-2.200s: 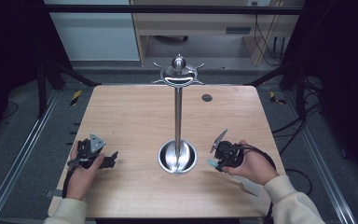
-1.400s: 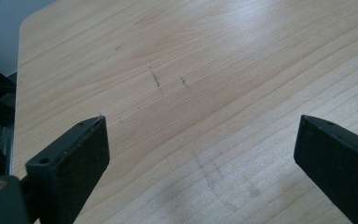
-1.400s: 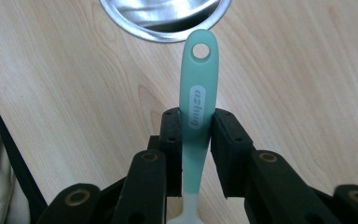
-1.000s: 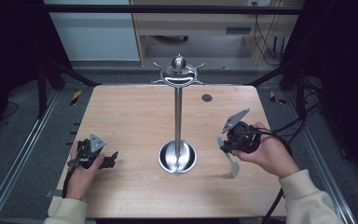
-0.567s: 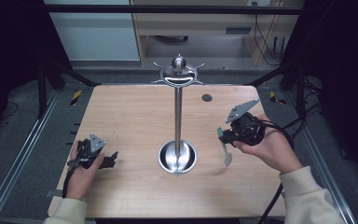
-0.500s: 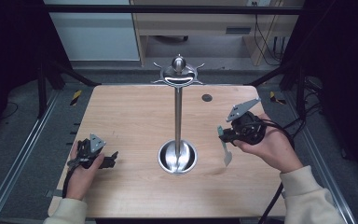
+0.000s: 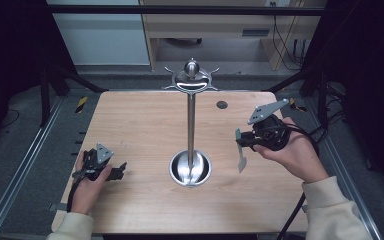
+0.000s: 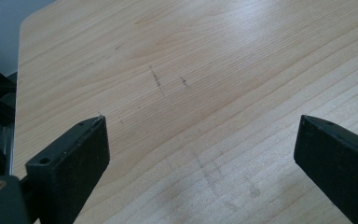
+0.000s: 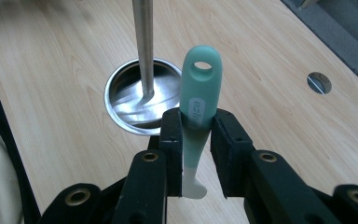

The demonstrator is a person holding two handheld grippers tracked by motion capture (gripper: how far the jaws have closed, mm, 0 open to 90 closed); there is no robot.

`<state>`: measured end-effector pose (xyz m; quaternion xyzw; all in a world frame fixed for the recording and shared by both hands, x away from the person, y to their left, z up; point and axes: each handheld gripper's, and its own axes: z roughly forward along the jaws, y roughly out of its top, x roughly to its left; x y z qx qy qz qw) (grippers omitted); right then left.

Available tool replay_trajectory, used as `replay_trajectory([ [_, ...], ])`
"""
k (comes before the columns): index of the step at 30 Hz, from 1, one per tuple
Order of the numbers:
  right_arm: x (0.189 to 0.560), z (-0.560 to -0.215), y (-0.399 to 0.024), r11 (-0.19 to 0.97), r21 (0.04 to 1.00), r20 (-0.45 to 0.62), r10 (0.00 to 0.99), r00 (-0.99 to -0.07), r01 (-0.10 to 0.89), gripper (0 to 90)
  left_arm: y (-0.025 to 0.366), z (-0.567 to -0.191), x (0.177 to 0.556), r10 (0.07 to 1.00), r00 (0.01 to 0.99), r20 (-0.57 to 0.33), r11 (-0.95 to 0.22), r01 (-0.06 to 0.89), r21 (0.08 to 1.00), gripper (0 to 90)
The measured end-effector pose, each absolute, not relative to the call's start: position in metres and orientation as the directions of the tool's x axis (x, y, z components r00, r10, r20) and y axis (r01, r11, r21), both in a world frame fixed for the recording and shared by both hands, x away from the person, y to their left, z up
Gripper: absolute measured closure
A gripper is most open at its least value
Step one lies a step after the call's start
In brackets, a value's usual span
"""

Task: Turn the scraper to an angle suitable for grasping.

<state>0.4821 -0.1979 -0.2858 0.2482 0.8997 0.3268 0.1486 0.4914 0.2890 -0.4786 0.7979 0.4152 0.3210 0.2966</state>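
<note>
Here the mint-handled utensil (image 9: 198, 100) is pinched by the right gripper (image 9: 196, 140), held above the desk (image 7: 145, 125) towards its right edge, beside the steel hanging stand (image 7: 191, 125). The left gripper (image 8: 200, 154) is spread, resting near the left edge. If tilted, the hanging hole could be missed by a hook.
</note>
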Motion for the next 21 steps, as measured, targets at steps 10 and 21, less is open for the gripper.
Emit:
replay_trajectory([
  [10, 0.483, -0.273, -0.202, 0.62, 0.709, -0.097, 0.558, -0.824, 0.336, 74.9, 0.289, -0.479, 0.492, 0.852, 0.449, 0.267, -0.48, 0.471, 0.74, 3.1],
  [21, 0.483, -0.262, -0.21, 0.586, 0.742, -0.094, 0.572, -0.815, 0.325, 74.9, 0.289, -0.479, 0.492, 0.852, 0.45, 0.268, -0.482, 0.472, 0.738, 3.1],
])
